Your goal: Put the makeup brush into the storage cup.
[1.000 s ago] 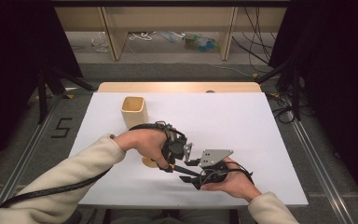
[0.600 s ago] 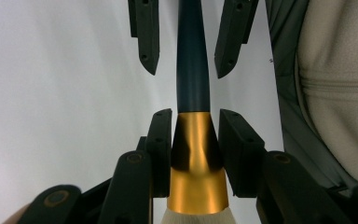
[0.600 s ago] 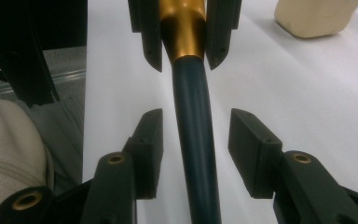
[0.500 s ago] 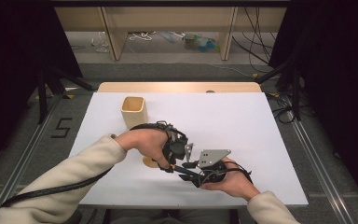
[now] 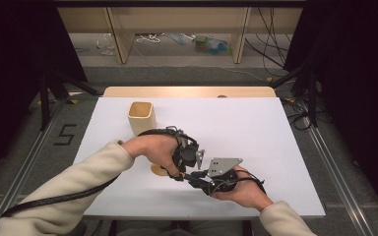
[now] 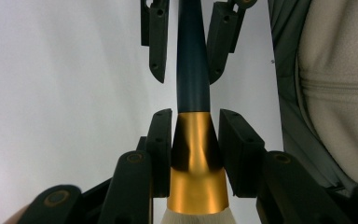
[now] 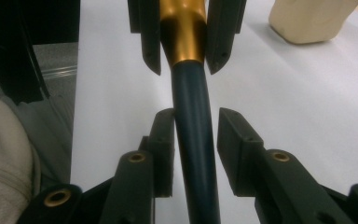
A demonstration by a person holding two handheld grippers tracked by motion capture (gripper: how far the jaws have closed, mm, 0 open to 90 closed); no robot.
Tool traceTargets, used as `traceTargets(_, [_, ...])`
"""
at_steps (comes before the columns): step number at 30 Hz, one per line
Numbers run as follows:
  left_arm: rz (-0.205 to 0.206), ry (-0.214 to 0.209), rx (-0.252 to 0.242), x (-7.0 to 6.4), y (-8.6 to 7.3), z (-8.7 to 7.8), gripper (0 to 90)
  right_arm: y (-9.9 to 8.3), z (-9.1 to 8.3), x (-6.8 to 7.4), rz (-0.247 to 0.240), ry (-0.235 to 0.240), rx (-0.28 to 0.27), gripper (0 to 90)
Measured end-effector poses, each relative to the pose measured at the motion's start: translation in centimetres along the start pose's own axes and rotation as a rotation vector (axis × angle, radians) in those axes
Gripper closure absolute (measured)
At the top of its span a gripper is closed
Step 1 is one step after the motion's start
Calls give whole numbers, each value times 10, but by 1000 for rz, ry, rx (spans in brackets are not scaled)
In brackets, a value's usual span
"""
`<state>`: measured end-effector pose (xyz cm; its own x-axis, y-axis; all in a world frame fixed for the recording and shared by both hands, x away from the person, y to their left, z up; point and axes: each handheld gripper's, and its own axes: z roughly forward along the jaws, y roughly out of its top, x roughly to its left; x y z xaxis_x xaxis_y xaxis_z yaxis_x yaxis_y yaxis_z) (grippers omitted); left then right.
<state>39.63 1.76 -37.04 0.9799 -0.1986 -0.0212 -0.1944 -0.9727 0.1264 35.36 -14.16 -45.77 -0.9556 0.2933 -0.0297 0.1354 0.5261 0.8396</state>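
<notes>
A brush with a dark teal handle (image 6: 193,70), a gold ferrule (image 6: 196,163) and pale bristles (image 6: 198,217) is held level just above the white table. My left gripper (image 6: 195,116) is shut on the ferrule, both pads pressed against it. My right gripper (image 7: 196,114) faces it head-on and stands open around the handle (image 7: 193,149), with a small gap at one pad. In the high view the left gripper (image 5: 187,173) and right gripper (image 5: 197,179) meet tip to tip near the table's front middle.
A tan square cup (image 5: 141,117) stands upright behind the left hand, also in the right gripper view as the cup (image 7: 307,21). The white table (image 5: 256,128) stretches bare to the right and back. A tan oval patch (image 5: 156,170) lies under the left hand.
</notes>
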Motion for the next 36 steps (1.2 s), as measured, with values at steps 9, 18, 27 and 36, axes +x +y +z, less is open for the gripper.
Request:
traceTargets(9, [-25,-5,-4,0,2,1,661,1,3,1,-19,-14,-6,703])
traceTargets(18, [-20,-2,17,3,2,-2,660,2,4,2,-47,-23,-9,742])
traceTargets(27, [-7,-16,14,5,1,-2,659,3,3,2,-81,-26,-11,753])
traceTargets(36, [-15,-11,-15,2,1,-2,657,4,0,0,-73,-11,-31,755])
